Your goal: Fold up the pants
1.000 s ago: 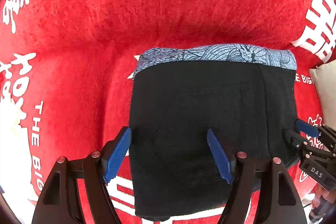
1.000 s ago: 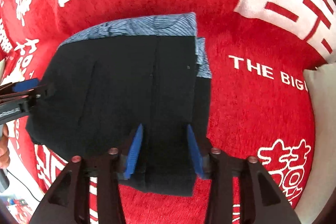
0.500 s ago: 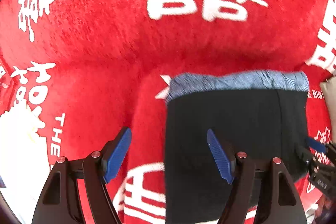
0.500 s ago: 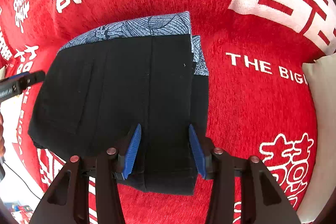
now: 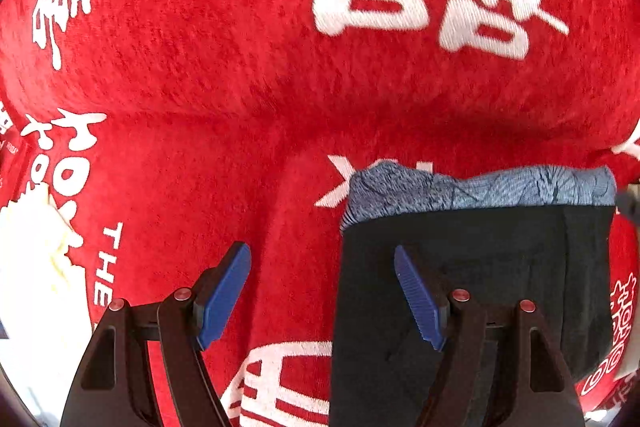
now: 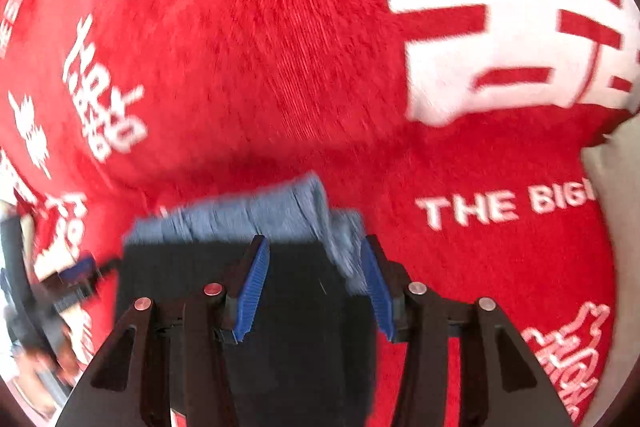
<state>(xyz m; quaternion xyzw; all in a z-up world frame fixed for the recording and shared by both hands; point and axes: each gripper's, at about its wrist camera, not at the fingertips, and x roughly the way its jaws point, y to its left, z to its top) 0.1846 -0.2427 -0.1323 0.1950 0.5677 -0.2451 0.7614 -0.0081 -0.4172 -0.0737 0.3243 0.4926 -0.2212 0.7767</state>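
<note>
The black pants (image 5: 472, 267) lie folded into a compact rectangle on the red blanket (image 5: 200, 87), with a blue-grey patterned waistband (image 5: 480, 187) along the far edge. My left gripper (image 5: 322, 295) is open and empty; it straddles the pants' left edge, its right finger over the black cloth. In the right wrist view, blurred by motion, the pants (image 6: 300, 307) sit low in frame with the waistband (image 6: 240, 215) at the far edge. My right gripper (image 6: 314, 287) is open and empty above the pants' right part. The left gripper (image 6: 80, 267) shows at the far left.
The red blanket (image 6: 280, 47) with white lettering covers the whole surface. A white cushion (image 6: 616, 179) lies at the right edge. A pale patch (image 5: 32, 267) shows at the left of the left wrist view.
Both grippers have pulled back and away from the folded pants. The left one has shifted left, so the pants now sit to its right. The right view has swung up and blurs.
</note>
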